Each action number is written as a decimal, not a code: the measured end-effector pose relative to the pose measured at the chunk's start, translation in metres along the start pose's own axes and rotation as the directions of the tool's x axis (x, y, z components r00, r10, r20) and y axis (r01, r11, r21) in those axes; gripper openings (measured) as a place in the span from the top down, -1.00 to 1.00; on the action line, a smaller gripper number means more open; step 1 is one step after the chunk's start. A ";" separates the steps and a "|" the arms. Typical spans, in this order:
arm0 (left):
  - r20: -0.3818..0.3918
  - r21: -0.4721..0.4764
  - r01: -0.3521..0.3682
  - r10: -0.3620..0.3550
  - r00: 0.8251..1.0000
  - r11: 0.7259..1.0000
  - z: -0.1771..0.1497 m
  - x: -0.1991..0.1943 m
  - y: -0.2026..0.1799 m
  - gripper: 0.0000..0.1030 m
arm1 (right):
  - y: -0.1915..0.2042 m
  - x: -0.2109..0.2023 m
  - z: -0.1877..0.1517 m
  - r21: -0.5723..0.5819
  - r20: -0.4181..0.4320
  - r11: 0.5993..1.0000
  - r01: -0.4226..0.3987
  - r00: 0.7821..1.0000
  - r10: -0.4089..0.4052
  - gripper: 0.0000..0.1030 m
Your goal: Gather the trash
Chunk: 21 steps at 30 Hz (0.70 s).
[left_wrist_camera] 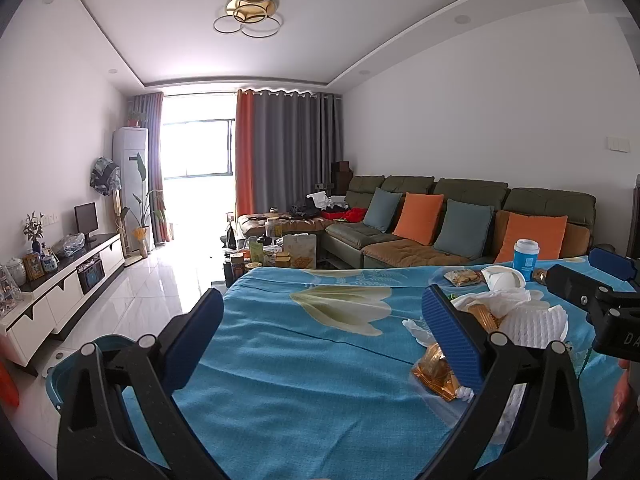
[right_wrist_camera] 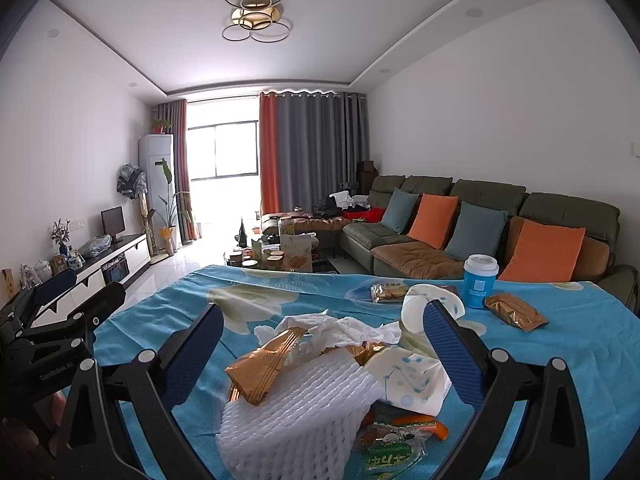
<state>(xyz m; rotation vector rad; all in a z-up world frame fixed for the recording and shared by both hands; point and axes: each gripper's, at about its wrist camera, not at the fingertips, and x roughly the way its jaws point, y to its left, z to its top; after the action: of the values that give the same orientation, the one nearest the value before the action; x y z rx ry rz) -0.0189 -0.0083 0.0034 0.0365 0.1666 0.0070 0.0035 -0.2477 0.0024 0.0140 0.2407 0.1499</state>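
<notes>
A pile of trash lies on the blue flowered tablecloth [right_wrist_camera: 168,312]: a white foam net [right_wrist_camera: 296,412], a gold wrapper [right_wrist_camera: 264,364], crumpled tissue [right_wrist_camera: 332,328], dotted white paper [right_wrist_camera: 416,380] and a green packet [right_wrist_camera: 392,452]. My right gripper [right_wrist_camera: 322,356] is open, its fingers either side of the pile without clamping it. My left gripper [left_wrist_camera: 324,340] is open over bare cloth left of the pile, its right finger beside a gold wrapper [left_wrist_camera: 436,372]. Farther back stand a blue cup [right_wrist_camera: 480,286], a crushed white cup [right_wrist_camera: 424,304], a brown packet [right_wrist_camera: 516,312] and a cracker packet [right_wrist_camera: 388,293].
A teal bin [left_wrist_camera: 60,376] sits below the table's left edge. A green sofa [left_wrist_camera: 472,216] with orange and blue cushions runs behind the table on the right. A cluttered coffee table [left_wrist_camera: 272,252] lies ahead, and a TV cabinet [left_wrist_camera: 72,280] lines the left wall.
</notes>
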 end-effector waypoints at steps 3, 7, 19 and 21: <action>-0.001 0.000 0.000 0.000 1.000 1.000 0.000 0.000 0.000 -0.89 | 0.000 0.000 0.000 0.002 -0.002 1.000 0.001 1.000 -0.001 -0.87; -0.006 -0.004 0.004 -0.004 1.000 1.000 -0.001 -0.001 0.000 -0.89 | 0.000 0.000 -0.001 0.003 -0.005 1.000 -0.002 1.000 0.002 -0.87; -0.018 -0.008 0.008 -0.008 1.000 1.000 -0.002 0.001 -0.001 -0.89 | -0.001 0.001 0.001 -0.001 -0.021 1.000 -0.010 1.000 0.010 -0.87; -0.021 -0.008 0.009 -0.009 1.000 1.000 -0.002 0.000 0.000 -0.89 | -0.001 0.000 0.001 0.001 -0.022 1.000 -0.012 1.000 0.012 -0.87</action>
<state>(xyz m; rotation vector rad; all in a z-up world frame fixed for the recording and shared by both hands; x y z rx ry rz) -0.0189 -0.0083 0.0016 0.0283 0.1880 -0.0007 0.0044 -0.2490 0.0032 0.0142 0.2629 0.1615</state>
